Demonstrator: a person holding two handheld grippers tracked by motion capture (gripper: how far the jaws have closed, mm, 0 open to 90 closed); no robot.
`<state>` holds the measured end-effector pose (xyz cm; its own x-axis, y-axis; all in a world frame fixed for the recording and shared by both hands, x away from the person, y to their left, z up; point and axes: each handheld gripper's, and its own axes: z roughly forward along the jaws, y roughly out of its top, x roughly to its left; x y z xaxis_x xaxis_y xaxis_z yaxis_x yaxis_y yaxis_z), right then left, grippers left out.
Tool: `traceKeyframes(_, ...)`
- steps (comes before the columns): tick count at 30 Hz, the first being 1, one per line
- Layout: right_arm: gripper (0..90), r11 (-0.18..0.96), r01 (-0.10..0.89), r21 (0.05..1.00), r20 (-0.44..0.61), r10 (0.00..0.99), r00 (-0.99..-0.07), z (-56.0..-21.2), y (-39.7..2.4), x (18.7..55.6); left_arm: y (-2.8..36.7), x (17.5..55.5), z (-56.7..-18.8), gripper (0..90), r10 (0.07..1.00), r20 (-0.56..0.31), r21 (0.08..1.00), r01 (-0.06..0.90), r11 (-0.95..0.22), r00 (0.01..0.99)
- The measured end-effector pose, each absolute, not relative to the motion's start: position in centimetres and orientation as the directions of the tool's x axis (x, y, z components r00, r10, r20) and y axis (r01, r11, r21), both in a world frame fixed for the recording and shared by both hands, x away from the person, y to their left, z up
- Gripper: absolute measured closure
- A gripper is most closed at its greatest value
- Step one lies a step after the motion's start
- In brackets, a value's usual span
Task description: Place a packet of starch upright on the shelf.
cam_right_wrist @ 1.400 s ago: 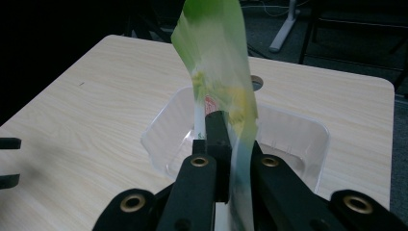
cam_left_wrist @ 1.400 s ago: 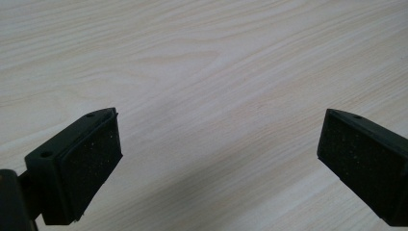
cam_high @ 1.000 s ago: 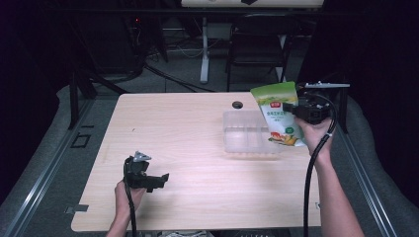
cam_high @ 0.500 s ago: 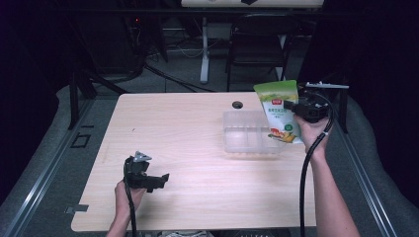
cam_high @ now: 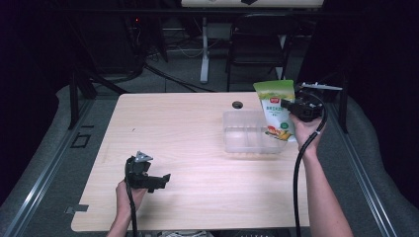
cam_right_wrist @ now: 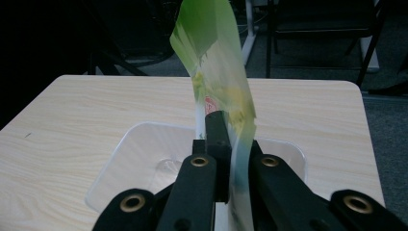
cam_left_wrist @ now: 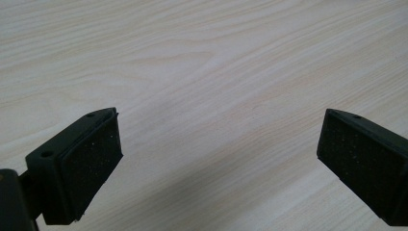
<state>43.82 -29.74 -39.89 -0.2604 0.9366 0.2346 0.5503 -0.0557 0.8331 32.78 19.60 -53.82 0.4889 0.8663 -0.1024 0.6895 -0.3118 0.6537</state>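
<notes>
A green snack pouch stands upright over the right end of a clear plastic container on the wooden table. My right gripper is shut on the pouch's right side. In the right gripper view the jaws pinch the pouch edge-on above the container, with the right gripper closed tight. My left gripper rests low near the table's front left corner, far from the pouch. In the left gripper view its pads stand wide apart, the left gripper open over bare wood.
A small dark hole sits in the tabletop just behind the container. A black chair and a white table leg stand on the floor beyond the far edge. Cables trail from both grippers toward the front.
The right gripper has shifted the pouch slightly left and down, closer over the container. The left gripper has stayed where it was.
</notes>
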Motion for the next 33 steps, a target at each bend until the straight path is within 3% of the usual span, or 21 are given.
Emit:
traceKeyframes(15, 90.0, -0.121, 0.531, 0.838, 0.274, 0.937, -0.218, -43.2, -28.6, 45.3, 19.6, 32.7, -53.8, 1.5, 0.865, -0.108, 0.653, 0.691, -0.310, 0.490)
traceKeyframes(25, 89.7, -0.080, 0.553, 0.829, 0.226, 0.953, -0.201, -45.9, -28.6, 45.4, 19.5, 32.7, -53.9, 1.5, 0.864, -0.103, 0.652, 0.689, -0.316, 0.493)
traceKeyframes(33, 77.6, 0.006, 0.582, 0.813, 0.183, 0.947, -0.266, -43.8, -29.6, 45.2, 19.6, 32.7, -53.8, 1.6, 0.861, -0.105, 0.651, 0.689, -0.319, 0.498)
